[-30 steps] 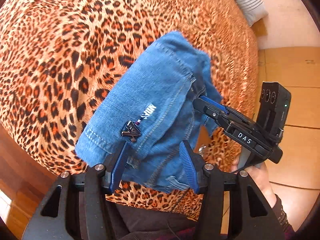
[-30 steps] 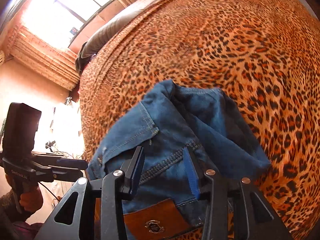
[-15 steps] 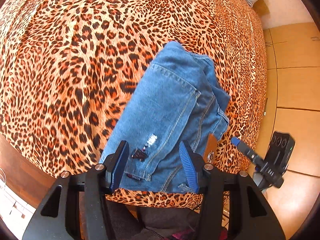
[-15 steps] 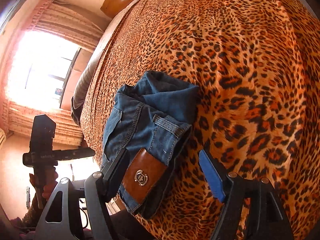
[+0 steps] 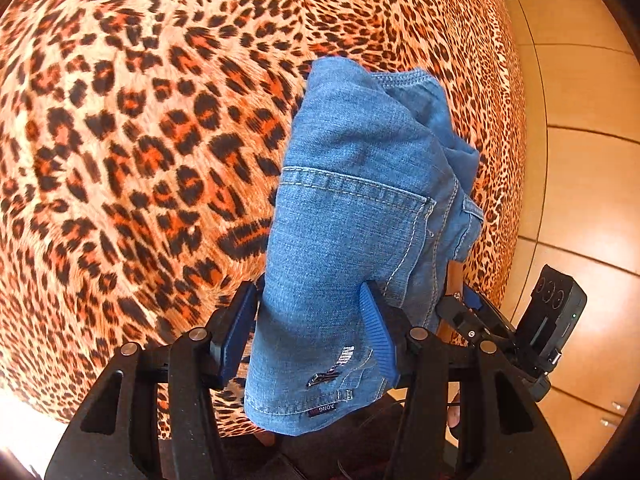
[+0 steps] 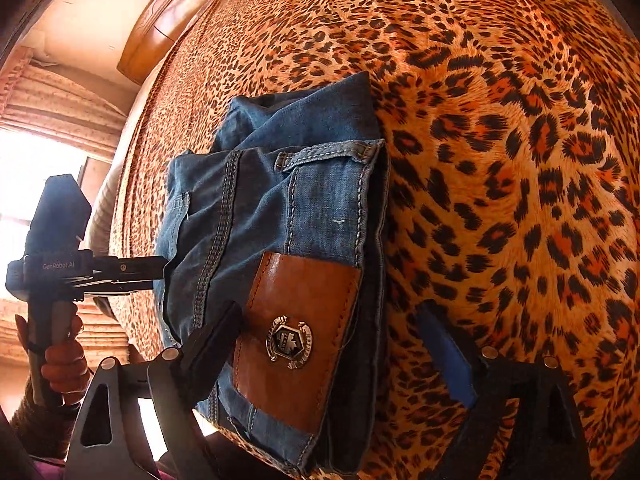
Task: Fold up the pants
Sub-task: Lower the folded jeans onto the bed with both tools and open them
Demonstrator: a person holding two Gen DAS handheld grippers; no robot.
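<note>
Folded blue jeans (image 5: 352,216) lie as a compact bundle at the near edge of the bed, on the leopard-print bedspread (image 5: 140,140), with the near end of the bundle hanging just past the edge

Left gripper (image 5: 310,330): jaws about half open and straddling the near end of the bundle. Denim fills the gap, the left pad sits at the cloth's edge and the right pad lies over the cloth; a firm pinch cannot be confirmed from either view

Right gripper (image 6: 340,354): jaws have just been opening and now stand wide. The brown leather patch (image 6: 300,340) on the waistband lies between them. The left finger (image 6: 212,336) is against the denim; the blue right pad is well clear of the cloth, over bare bedspread. No grip

A hand (image 6: 60,356) holds the left gripper's handle at far left of the right wrist view

Tiled floor (image 5: 580,160) to the right of the bed; wooden headboard (image 6: 168,20) at the far end
</note>
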